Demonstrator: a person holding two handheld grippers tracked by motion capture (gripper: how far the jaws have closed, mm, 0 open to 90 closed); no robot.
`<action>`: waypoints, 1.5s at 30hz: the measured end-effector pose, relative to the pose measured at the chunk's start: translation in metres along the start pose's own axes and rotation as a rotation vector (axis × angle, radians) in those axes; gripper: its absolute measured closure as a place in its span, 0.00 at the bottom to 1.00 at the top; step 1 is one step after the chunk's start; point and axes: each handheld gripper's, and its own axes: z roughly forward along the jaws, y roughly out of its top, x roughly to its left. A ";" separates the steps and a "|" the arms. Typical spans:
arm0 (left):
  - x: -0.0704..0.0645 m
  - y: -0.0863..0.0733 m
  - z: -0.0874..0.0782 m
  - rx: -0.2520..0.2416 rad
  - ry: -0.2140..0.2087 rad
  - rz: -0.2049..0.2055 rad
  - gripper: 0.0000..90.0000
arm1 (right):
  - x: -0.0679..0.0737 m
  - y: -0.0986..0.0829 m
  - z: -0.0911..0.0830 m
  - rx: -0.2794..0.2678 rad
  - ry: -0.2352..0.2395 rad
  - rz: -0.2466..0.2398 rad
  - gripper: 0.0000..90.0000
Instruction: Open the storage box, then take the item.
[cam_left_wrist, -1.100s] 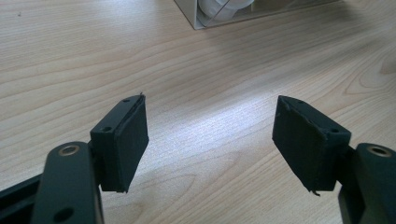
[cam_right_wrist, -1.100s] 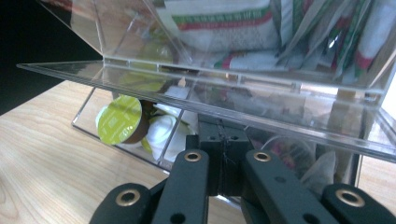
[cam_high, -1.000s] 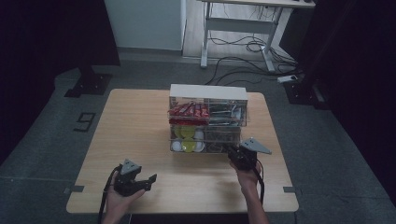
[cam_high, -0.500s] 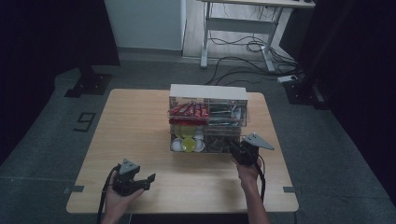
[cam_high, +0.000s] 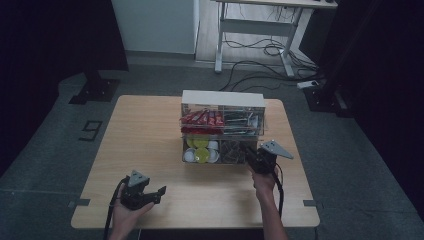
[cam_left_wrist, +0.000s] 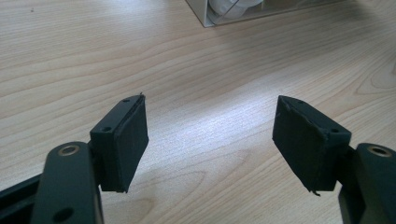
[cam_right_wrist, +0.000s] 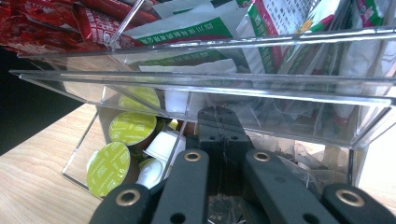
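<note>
A clear two-tier organizer (cam_high: 222, 97) stands at the middle of the wooden table (cam_high: 145, 135). Its upper tier holds red sachets (cam_high: 200, 119) on the left and green-and-white packets (cam_right_wrist: 280, 23) on the right. Below, yellow-green and white capsules (cam_high: 200, 150) fill the left compartment, and dark wrapped bags (cam_high: 231, 150) lie in the right one. My right gripper (cam_high: 248, 151) has its jaws pressed together, tips (cam_right_wrist: 219, 116) just inside that lower right compartment; whether anything thin is pinched is hidden. My left gripper (cam_high: 157, 192) rests near the front left, open over bare wood (cam_left_wrist: 210, 107).
The organizer's clear shelf edge (cam_right_wrist: 280, 93) runs just above the right jaws. A corner of the organizer (cam_left_wrist: 210, 18) lies far ahead of the left gripper. Beyond the table are a desk frame (cam_high: 255, 30) and floor cables (cam_high: 270, 50).
The right gripper has edged forward to the organizer's lower right compartment. The left gripper has stayed where it was.
</note>
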 end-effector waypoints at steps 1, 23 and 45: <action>-0.001 0.000 0.000 -0.001 0.000 0.001 0.30 | 0.000 0.000 0.000 -0.003 0.000 0.000 0.99; -0.038 0.012 0.023 0.005 -0.007 0.060 0.30 | -0.008 0.000 -0.006 -0.024 0.003 0.014 0.99; -0.057 0.049 0.039 -0.062 0.001 0.058 0.31 | -0.010 0.004 -0.014 -0.041 0.009 0.031 0.99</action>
